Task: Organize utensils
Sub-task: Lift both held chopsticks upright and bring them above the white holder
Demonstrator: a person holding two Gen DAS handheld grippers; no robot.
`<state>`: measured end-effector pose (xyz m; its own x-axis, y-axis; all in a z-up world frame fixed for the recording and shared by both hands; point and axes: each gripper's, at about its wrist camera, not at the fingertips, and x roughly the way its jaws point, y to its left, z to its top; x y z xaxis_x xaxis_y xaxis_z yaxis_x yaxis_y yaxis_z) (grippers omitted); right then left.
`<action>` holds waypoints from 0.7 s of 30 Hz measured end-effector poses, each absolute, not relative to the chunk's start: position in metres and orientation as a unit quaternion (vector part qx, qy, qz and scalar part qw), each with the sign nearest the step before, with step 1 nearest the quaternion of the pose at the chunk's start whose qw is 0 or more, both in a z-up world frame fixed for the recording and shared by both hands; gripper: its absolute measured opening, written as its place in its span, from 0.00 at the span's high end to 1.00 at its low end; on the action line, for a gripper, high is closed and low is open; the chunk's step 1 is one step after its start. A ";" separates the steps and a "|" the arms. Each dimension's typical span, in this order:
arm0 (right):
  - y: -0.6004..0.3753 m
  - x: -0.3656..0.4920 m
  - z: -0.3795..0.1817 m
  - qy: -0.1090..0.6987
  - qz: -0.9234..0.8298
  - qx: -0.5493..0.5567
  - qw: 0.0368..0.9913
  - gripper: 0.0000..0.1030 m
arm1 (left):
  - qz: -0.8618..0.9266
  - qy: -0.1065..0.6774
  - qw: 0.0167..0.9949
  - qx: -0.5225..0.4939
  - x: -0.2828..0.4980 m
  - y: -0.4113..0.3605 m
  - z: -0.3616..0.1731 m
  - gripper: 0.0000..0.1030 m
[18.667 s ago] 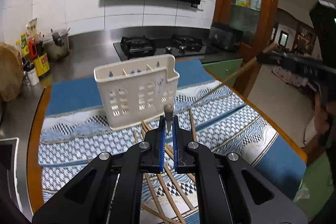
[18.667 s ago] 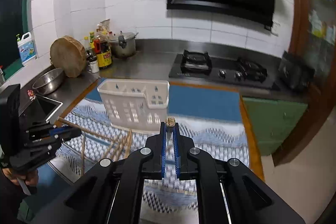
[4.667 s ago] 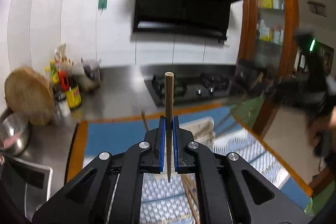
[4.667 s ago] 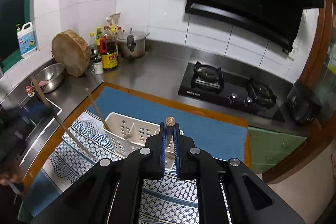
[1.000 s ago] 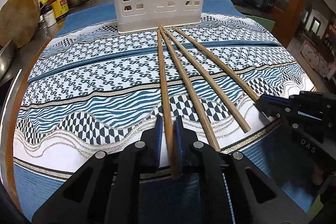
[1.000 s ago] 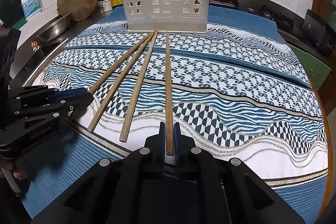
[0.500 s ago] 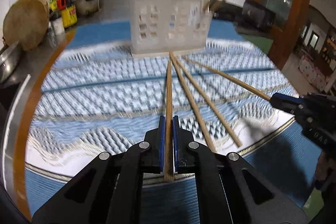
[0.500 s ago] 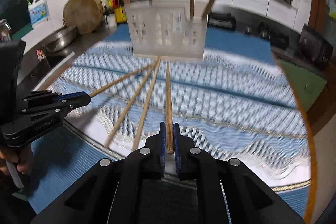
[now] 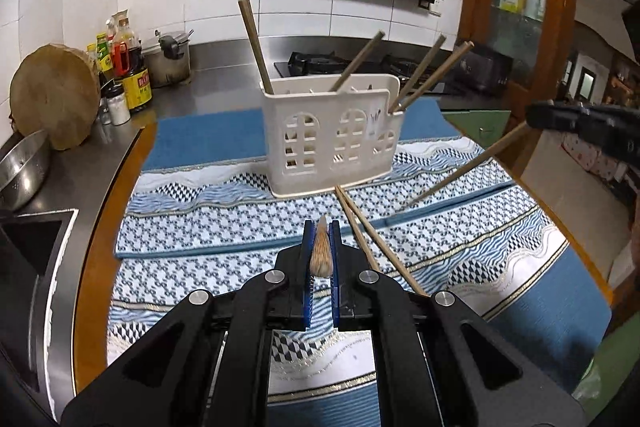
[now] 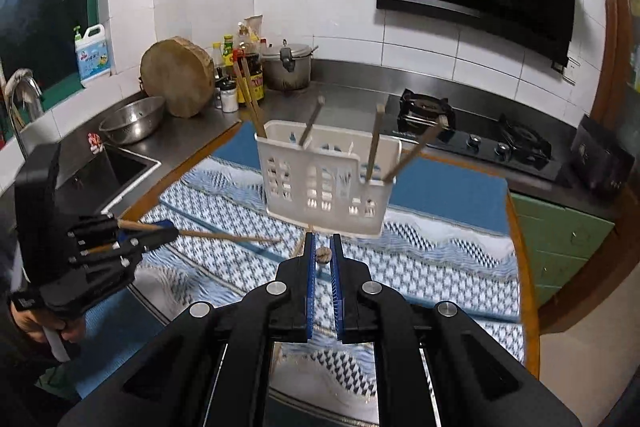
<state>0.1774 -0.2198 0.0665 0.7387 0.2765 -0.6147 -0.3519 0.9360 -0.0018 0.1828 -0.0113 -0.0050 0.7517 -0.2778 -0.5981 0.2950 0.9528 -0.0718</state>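
Now both grippers, left gripper (image 9: 321, 247) and right gripper (image 10: 322, 255), each pinch a brown wooden chopstick (image 9: 321, 251) before the white slotted plastic caddy (image 9: 332, 143).

Both my grippers are off the mat: left gripper (image 9: 321, 247) and right gripper (image 10: 322, 254) each lifted a chopstick, seen end-on now. Two chopsticks (image 9: 374, 239) remain flat at 6 o'clock of the caddy (image 9: 332, 139), down from four.
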 end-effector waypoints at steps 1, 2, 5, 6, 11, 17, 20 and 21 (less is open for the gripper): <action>-0.219 0.181 0.074 0.318 0.172 -0.059 0.930 0.93 | -0.155 0.315 0.936 0.012 0.184 -0.010 -0.002 0.95; -0.218 0.183 0.079 0.317 0.174 -0.058 0.930 0.93 | -0.157 0.315 0.936 0.012 0.186 -0.009 0.000 0.95; -0.218 0.193 0.103 0.307 0.174 -0.058 0.934 0.93 | -0.165 0.311 0.936 0.008 0.193 -0.007 0.012 0.95; -0.218 0.196 0.111 0.305 0.175 -0.055 0.935 0.93 | -0.166 0.309 0.936 0.008 0.194 -0.007 0.015 0.95; -0.217 0.214 0.149 0.286 0.171 -0.052 0.941 0.93 | -0.174 0.299 0.938 0.012 0.205 -0.005 0.034 0.95; -0.217 0.238 0.180 0.269 0.158 -0.048 0.949 0.93 | -0.179 0.282 0.943 0.014 0.216 -0.003 0.064 0.95; -0.221 0.252 0.189 0.263 0.155 -0.033 0.952 0.93 | -0.182 0.262 0.948 0.013 0.218 -0.003 0.085 0.95; -0.222 0.256 0.192 0.259 0.151 -0.030 0.954 0.93 | -0.183 0.251 0.950 0.012 0.220 -0.003 0.097 0.95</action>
<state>0.2564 -0.2224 0.1922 0.8205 0.2721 -0.5027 -0.3036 0.9526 0.0200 0.2197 -0.0033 0.0966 0.8070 -0.3421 -0.4813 0.3538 0.9327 -0.0696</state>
